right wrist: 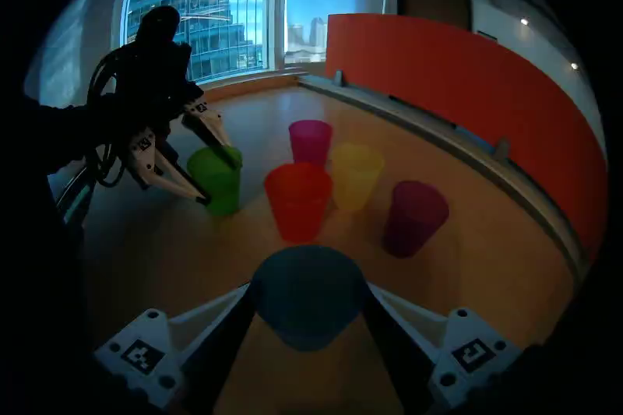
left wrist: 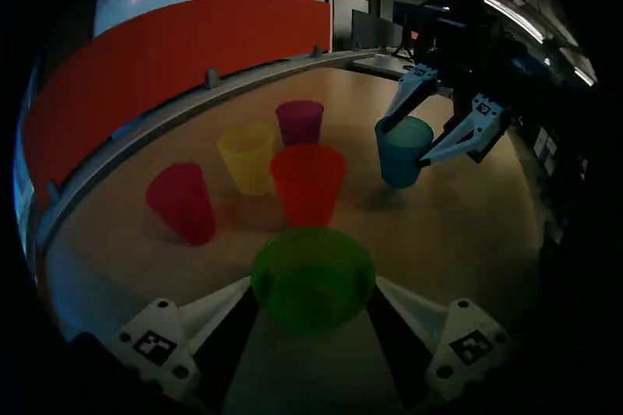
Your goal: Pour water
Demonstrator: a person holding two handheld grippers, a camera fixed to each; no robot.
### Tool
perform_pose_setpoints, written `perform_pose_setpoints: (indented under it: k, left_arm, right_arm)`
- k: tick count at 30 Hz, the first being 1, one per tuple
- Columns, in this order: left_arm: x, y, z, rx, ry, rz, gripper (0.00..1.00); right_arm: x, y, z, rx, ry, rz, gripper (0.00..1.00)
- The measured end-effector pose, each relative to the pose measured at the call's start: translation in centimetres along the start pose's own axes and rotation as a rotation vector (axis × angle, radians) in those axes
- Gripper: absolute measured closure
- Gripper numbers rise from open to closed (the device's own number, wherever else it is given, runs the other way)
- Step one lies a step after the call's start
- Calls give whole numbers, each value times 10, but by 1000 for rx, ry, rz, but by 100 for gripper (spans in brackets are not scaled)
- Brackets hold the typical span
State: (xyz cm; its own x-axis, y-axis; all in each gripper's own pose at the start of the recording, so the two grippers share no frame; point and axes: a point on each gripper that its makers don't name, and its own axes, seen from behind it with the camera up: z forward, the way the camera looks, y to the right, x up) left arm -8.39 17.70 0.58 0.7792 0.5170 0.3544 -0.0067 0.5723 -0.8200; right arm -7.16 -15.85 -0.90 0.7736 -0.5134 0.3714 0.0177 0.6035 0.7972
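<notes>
Risk, bench: a spill would spread over the bare wooden top. The likely cause, in my judgement, is tipping one held cup before its rim stands over the other.
Risk, standing cups: the orange cup, yellow cup, crimson cup and purple cup stand close together between the two held cups. A sideways sweep of either hand-held gripper could knock one over.
Risk, held cups: both look like smooth, tapered plastic. A loose squeeze could let one slip or twist during the tilt.
Water: the light is dim, and I cannot tell whether either held cup contains any.
Left hand-held gripper: the fingers are parted to cup width, one pressing each side of the green cup. The cup is upright, on the near side of the group.
Right hand-held gripper: the opening is the same, with both fingers clamped on the blue cup. The cup is upright, across the group from the green cup.
</notes>
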Motion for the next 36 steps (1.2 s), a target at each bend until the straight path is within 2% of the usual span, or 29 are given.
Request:
perform_pose_setpoints:
  k: [22, 27, 29, 31, 36]
  left_arm:
    - [-8, -2, 4, -6, -5, 5, 14]
    - [-9, -2, 4, -3, -7, 10, 14]
    - [-10, -2, 5, -3, -11, 11, 11]
    - [-11, -2, 5, 0, -14, 15, 4]
    - [-12, -1, 4, 0, -18, 17, 3]
  right_arm:
    - [-20, 0, 4, -19, -26, 7, 6]
    - [-28, -2, 5, -24, -45, -7, 0]
    - [-28, -2, 6, -26, -45, -8, 0]
    - [-28, -2, 6, -26, -43, -5, 0]
    - [-27, 0, 4, -28, -39, 5, 0]
